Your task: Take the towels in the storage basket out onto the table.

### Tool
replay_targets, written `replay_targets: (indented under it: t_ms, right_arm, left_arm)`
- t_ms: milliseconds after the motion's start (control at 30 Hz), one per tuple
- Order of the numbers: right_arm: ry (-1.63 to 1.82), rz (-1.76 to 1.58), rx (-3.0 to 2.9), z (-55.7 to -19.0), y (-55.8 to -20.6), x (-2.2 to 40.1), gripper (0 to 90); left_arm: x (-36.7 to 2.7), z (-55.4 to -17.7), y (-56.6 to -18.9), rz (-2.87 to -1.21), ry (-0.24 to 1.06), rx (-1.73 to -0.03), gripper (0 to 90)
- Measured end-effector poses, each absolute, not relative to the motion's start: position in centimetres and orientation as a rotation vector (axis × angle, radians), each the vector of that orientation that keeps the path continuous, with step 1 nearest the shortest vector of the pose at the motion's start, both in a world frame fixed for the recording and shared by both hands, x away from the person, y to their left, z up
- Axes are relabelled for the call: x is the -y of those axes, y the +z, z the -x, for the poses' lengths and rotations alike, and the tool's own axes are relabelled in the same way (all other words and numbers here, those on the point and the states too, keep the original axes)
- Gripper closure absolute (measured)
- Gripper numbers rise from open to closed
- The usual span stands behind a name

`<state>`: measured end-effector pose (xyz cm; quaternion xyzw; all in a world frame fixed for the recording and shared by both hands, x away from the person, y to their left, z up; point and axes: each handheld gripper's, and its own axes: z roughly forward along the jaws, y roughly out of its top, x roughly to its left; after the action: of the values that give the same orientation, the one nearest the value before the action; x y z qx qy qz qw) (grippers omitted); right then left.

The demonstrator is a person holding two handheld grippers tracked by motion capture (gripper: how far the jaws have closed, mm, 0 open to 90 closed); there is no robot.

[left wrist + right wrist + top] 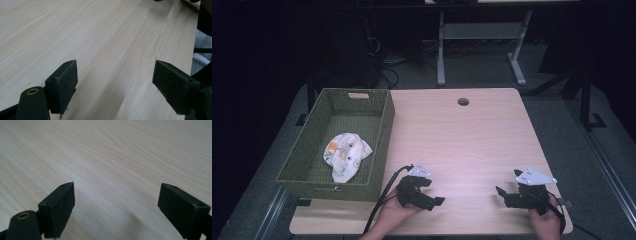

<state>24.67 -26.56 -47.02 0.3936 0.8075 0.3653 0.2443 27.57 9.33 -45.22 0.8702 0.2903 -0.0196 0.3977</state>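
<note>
Both my left tool (432, 192) and right tool (508, 196) rest wide open over the bare tabletop (462, 145), while the soft, light cloth (344, 155) lies crumpled in the basket (382, 145), best pinched at a raised fold

A cloth (346, 155) lies in the basket (381, 145) on the table's (462, 135) left side.

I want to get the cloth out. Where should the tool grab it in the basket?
Best guess: pinch the raised, bunched middle of the cloth from straight above. The basket walls block the sides, and the left tool is closest.
</note>
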Motion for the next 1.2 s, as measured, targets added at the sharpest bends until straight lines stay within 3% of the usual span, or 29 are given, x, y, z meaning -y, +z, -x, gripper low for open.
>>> replay_targets:
  t_ms: [300, 667, 800, 1200]
  right_arm:
    - [0.998, -1.092, -2.197, -24.8, -47.1, 26.7, 13.7]
    - [0.998, -1.097, -2.202, -24.9, -47.3, 26.4, 13.7]
    - [1.002, -1.099, -2.194, -24.9, -47.2, 26.5, 13.6]
    - [0.989, -1.099, -2.202, -24.9, -47.3, 26.4, 13.6]
  left_arm:
    - [-9.2, -28.3, -45.3, -2.224, -0.062, -0.752, 19.6]
    - [-9.0, -29.4, -43.6, -2.224, -0.251, -0.789, 20.2]
    - [-9.2, -29.6, -42.8, -2.219, -0.260, -0.761, 24.1]
    - [-9.7, -30.6, -39.3, -2.213, -0.281, -0.729, 19.4]
